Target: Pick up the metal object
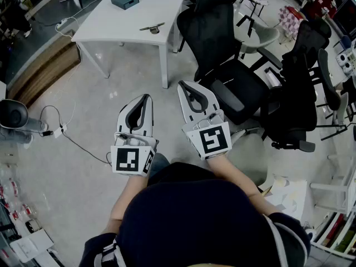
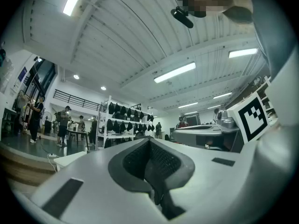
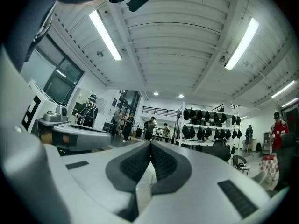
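Observation:
The metal object [image 1: 152, 28], a slim greyish tool, lies on the white table [image 1: 111, 24] near its right front corner, far ahead of me. My left gripper [image 1: 147, 97] and right gripper [image 1: 182, 84] are held side by side above the floor, well short of the table, tips pointing towards it. Both are shut with nothing between the jaws. In the left gripper view the left gripper [image 2: 148, 140] points up at the room and ceiling; the right gripper [image 3: 150, 143] does the same in its own view. Neither gripper view shows the metal object.
A teal box [image 1: 124, 1] rests at the table's far edge. Two black office chairs [image 1: 222, 54] [image 1: 303, 88] stand right of the table. A cable [image 1: 67, 131] runs over the floor at the left, by a round grey device [image 1: 12, 114]. Shelves and people show far off.

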`<state>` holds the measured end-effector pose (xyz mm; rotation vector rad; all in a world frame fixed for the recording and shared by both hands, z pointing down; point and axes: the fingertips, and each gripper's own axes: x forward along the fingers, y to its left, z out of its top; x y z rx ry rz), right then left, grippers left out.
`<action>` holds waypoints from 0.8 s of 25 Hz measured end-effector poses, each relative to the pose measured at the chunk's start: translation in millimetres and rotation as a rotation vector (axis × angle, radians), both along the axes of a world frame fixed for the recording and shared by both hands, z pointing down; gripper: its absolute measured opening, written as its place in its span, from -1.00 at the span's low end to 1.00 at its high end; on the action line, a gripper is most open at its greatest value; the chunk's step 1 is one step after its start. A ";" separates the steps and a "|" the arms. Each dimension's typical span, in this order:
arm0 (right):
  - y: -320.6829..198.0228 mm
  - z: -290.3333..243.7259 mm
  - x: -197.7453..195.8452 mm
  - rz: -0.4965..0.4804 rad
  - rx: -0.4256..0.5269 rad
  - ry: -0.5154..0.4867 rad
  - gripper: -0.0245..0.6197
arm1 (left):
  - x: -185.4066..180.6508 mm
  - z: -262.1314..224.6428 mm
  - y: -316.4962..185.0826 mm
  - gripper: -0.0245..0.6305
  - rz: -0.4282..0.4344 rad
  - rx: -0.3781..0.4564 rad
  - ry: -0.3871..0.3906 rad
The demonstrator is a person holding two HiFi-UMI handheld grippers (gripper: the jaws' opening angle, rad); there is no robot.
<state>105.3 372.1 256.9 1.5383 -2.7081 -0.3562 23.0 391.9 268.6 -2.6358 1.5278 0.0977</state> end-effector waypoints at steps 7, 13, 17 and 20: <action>-27.4 21.1 -2.9 -0.017 -0.082 -0.028 -0.84 | -1.2 13.4 -27.4 -0.85 0.021 -0.029 0.009; -85.8 37.1 -29.8 -0.044 -0.080 -0.003 -0.83 | -21.1 28.5 -85.8 -0.85 0.045 -0.046 0.019; -150.8 56.1 -54.4 -0.018 -0.165 0.017 -0.53 | -45.4 31.1 -148.5 -0.85 0.076 -0.057 0.017; -201.7 63.9 -68.8 0.007 -0.199 0.039 -0.48 | -66.8 29.4 -200.8 -0.85 0.091 -0.070 0.011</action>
